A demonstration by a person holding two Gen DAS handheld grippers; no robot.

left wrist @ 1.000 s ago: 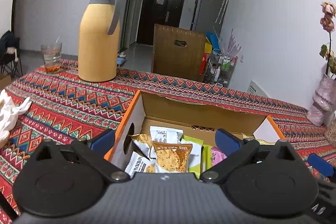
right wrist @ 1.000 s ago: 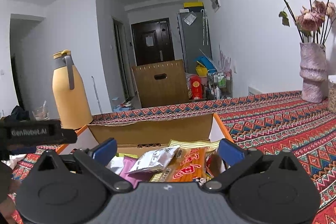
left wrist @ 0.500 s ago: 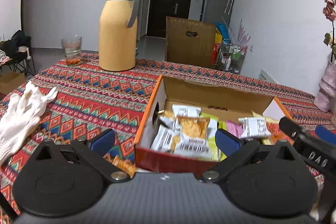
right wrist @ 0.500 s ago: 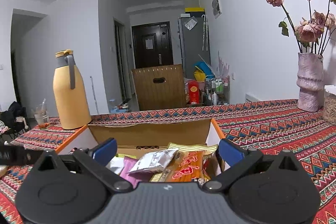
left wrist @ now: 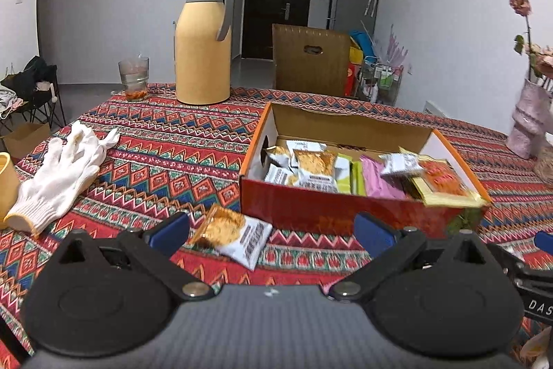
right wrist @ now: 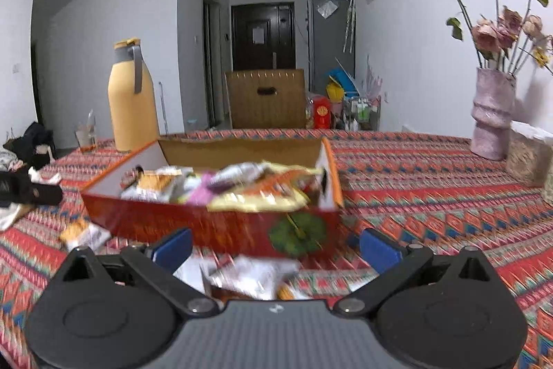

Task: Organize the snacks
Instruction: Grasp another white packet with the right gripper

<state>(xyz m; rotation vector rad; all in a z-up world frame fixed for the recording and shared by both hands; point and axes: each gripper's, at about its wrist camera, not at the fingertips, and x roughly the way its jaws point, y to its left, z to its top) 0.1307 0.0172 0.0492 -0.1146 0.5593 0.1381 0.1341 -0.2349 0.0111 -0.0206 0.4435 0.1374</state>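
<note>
Both your grippers have pulled back from the snack box (left wrist: 349, 213): left gripper (left wrist: 271, 232) released, empty, above a packet (left wrist: 231, 236); right gripper (right wrist: 274, 248) released over blurred packets (right wrist: 249, 275).

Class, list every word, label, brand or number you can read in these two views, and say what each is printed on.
"DAS": white letters on the black device at the right edge of the left wrist view, cut off by the frame.
Snack packets in the box: print too small to read.
Packet on the cloth: dark print, unreadable.
Paper on the door: too far to read.
</note>
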